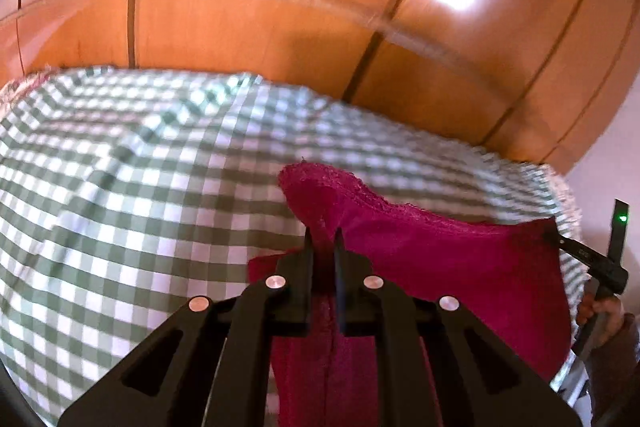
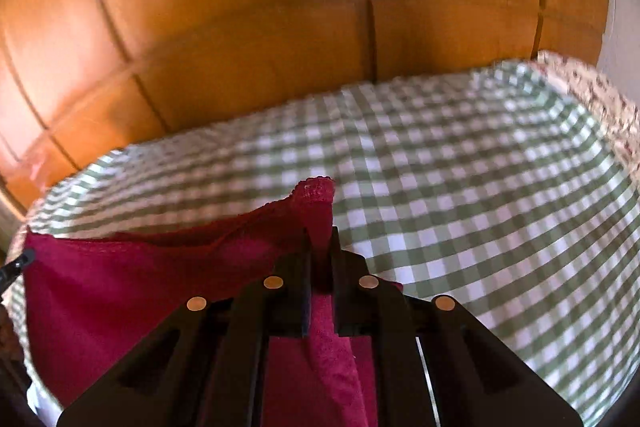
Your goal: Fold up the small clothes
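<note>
A dark red towel-like cloth (image 1: 460, 259) hangs stretched between both grippers above a green and white checked cover (image 1: 120, 187). My left gripper (image 1: 323, 233) is shut on one corner of the cloth, which sticks up past the fingertips. My right gripper (image 2: 321, 233) is shut on the other corner of the red cloth (image 2: 120, 287). In the left wrist view the right gripper's tip (image 1: 560, 241) pinches the cloth's far corner at the right. The left gripper's tip (image 2: 24, 259) shows at the left edge of the right wrist view. The cloth's lower part is hidden behind the gripper bodies.
Orange wooden panelled doors (image 1: 280, 27) stand close behind the checked cover (image 2: 480, 207). A patterned fabric edge (image 2: 600, 99) runs along the cover's far right side. A hand (image 1: 604, 311) holds the right gripper at the lower right of the left wrist view.
</note>
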Demonstrator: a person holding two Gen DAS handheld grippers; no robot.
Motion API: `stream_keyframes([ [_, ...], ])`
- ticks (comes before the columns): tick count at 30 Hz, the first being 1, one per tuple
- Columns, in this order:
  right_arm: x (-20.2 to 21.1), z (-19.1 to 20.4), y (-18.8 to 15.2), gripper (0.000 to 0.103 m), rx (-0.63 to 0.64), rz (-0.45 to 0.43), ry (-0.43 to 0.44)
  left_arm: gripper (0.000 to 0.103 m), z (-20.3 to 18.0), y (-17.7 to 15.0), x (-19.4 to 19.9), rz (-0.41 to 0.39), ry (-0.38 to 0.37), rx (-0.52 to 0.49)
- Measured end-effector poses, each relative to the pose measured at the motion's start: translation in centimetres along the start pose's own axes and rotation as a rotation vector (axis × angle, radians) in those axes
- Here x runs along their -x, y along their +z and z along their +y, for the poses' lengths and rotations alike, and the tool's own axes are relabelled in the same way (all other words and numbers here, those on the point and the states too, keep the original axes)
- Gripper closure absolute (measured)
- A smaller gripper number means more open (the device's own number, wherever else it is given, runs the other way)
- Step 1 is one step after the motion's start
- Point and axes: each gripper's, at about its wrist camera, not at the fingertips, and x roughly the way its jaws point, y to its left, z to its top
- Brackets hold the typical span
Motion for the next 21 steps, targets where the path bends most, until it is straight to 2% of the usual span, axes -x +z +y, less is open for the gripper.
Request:
stream_keyframes([
  [4,-4.0,-0.7,-1.4,0.097,-0.030,0.071,-0.053,0.096,0.5,-1.1,-4.5,0.107,0.095,-0.008],
  [8,-4.2,-0.6,-1.8,0.094,-0.026,0.056,-0.056,0.082,0.0,-1.0,-3.7,0.095,0.137,-0.021],
  [9,-3.8,-0.5,-1.7,0.081,-0.020,0.051,-0.057,0.078,-0.2,-1.0,-3.0,0.084,0.151,-0.025],
  [10,-2.9,-0.4,-1.7,0.059,-0.013,0.035,-0.074,0.078,-0.2,-0.9,-2.2,0.070,0.155,-0.026],
  [12,-1.0,-0.1,-1.6,0.045,-0.013,-0.021,-0.077,0.075,0.3,-1.2,-0.3,0.047,0.133,-0.016],
  [14,1.9,0.7,-2.0,0.044,0.000,-0.081,-0.038,0.073,1.2,-2.1,1.9,0.036,0.102,0.002],
  [16,3.9,1.9,-2.9,0.036,0.020,-0.101,0.023,0.071,2.2,-3.4,4.0,0.031,0.051,0.024],
  [19,6.7,4.5,-5.7,0.035,0.087,-0.112,0.121,0.064,3.6,-6.4,7.1,0.033,-0.053,0.049],
  [21,7.9,6.3,-7.9,0.035,0.131,-0.096,0.174,0.055,4.0,-9.2,9.1,0.042,-0.140,0.064],
])
